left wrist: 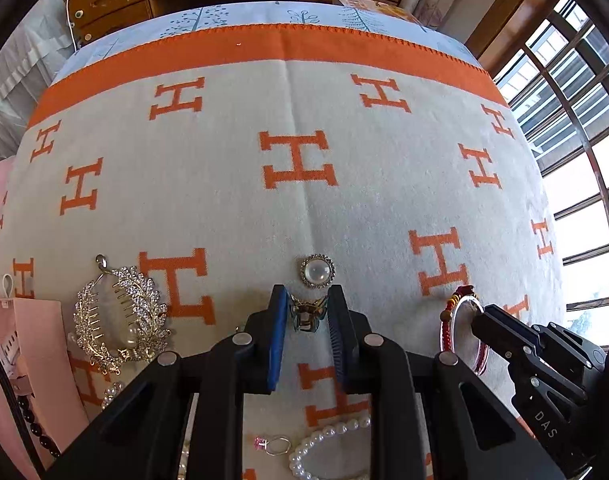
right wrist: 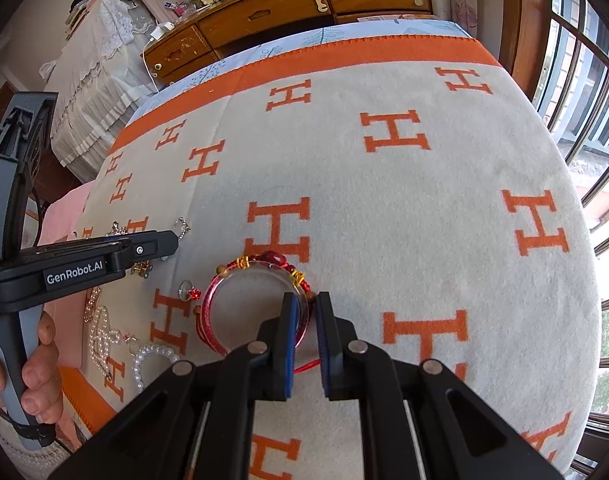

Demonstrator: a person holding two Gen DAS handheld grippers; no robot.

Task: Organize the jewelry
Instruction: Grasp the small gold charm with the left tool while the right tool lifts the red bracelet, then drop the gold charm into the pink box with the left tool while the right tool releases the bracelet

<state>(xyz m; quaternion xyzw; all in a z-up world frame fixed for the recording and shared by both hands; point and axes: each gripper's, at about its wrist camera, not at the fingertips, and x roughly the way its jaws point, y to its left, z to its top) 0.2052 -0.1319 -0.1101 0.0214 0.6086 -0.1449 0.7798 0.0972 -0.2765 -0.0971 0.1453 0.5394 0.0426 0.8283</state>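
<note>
Jewelry lies scattered across a cream blanket (left wrist: 224, 208) woven with orange H letters, and going from the left: a gold rhinestone leaf hair comb (left wrist: 118, 316) lies flat, stiff but surely fragile at its stones and thin teeth, best lifted by its solid spine. Near it, low in the left wrist view, a small ring with a pink stone (left wrist: 273, 444) and a pearl bracelet (left wrist: 324, 448) rest on the wool; the pearls look slick and limp, likely to sag from any pinch. In the middle the left gripper (left wrist: 307, 312) has its blue pads drawn in on a small gold-and-teal hair claw (left wrist: 306, 314), touching it on both flanks; it seems light, hard and springy, so a hold across its body suits it. Just beyond sits a round pearl-centred brooch (left wrist: 317, 271), untouched. Further right, the right gripper (right wrist: 304, 304) is pressed together on the rim of a clear bangle wrapped with red cord and beads (right wrist: 248, 280), which lies on the blanket; the rigid, smooth hoop may slip, while the cord gives friction. Readable writing: "GenRobot.AI" on the left gripper's side in the right wrist view, and "DAS" on the right gripper's body.
</note>
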